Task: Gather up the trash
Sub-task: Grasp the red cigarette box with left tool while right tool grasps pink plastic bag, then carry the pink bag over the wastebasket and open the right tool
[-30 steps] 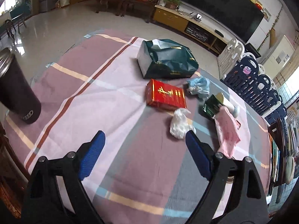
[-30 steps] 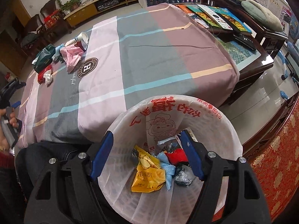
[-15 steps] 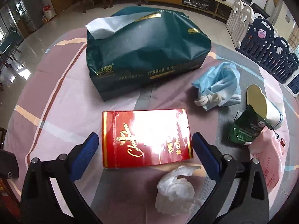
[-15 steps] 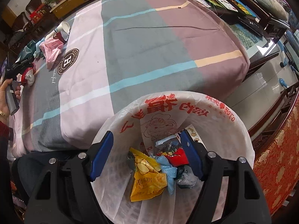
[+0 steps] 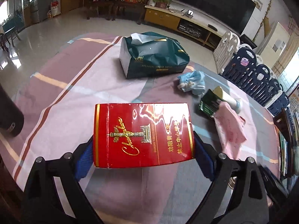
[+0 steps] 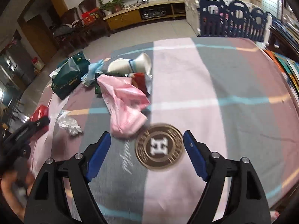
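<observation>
My left hand-held gripper [image 5: 143, 155] clamps one red glossy cigarette carton [image 5: 143, 135]; my right hand-held gripper [image 6: 146, 153] gapes empty above the striped worktop [image 6: 233, 85], near one pink plastic bag [image 6: 125, 104].

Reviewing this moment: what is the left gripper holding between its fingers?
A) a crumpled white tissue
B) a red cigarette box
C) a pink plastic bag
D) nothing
B: in the left wrist view the left gripper has its blue pads pressed against both sides of the red cigarette box, lifted above the tablecloth.
</observation>
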A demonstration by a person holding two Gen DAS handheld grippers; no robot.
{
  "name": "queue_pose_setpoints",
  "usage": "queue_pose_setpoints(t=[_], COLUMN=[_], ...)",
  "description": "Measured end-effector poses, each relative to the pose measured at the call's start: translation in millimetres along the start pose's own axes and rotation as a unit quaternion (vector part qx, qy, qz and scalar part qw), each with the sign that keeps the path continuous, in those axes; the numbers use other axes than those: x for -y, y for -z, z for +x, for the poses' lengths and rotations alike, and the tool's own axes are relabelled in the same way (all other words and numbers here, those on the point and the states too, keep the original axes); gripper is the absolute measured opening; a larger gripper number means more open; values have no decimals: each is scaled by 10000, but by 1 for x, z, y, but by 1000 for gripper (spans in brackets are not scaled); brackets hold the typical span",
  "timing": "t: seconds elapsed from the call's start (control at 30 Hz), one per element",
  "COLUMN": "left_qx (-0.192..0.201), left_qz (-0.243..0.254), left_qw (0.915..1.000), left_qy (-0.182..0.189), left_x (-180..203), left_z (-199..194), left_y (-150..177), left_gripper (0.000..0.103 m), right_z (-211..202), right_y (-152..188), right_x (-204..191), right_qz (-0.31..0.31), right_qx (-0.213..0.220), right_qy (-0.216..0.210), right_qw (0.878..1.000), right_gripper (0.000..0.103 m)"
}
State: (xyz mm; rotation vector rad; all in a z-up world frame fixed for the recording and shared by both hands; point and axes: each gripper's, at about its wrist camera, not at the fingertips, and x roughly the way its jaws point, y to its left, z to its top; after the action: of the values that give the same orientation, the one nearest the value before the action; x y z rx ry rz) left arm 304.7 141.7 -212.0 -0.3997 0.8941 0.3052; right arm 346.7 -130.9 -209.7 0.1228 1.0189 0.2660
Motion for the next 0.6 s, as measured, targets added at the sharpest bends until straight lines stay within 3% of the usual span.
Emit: queue_pose_setpoints(t=[0.1,0.17,0.27,0.4,0.6], left_qx=[55,46,10,13,141], left_qz=[-121,-183,-37,-5,390], left_qw=[9999,9998,9999,9999,9991], left_qy=[79,103,137,163,100], left_x=[-6,-8,-9,-9,14], left_z=[-28,-37,-45,-62,-98], left_y=[27,37,45,56,80], left_gripper=[92,92,92,92,92], right_z=[47,69,79,55,-21], right_y=[-23,-26,-17,7,67], right_x=[-38,-48,-53,-38,7], right_qz=[-653,-770,-902,-670,-255], right_qx=[-182,-374,-516,-576,-455], right_qy=[288,505,541,249,234], right_qw=[9973,9950,9931,9958,9984], right_gripper=[80,79,49,38,38])
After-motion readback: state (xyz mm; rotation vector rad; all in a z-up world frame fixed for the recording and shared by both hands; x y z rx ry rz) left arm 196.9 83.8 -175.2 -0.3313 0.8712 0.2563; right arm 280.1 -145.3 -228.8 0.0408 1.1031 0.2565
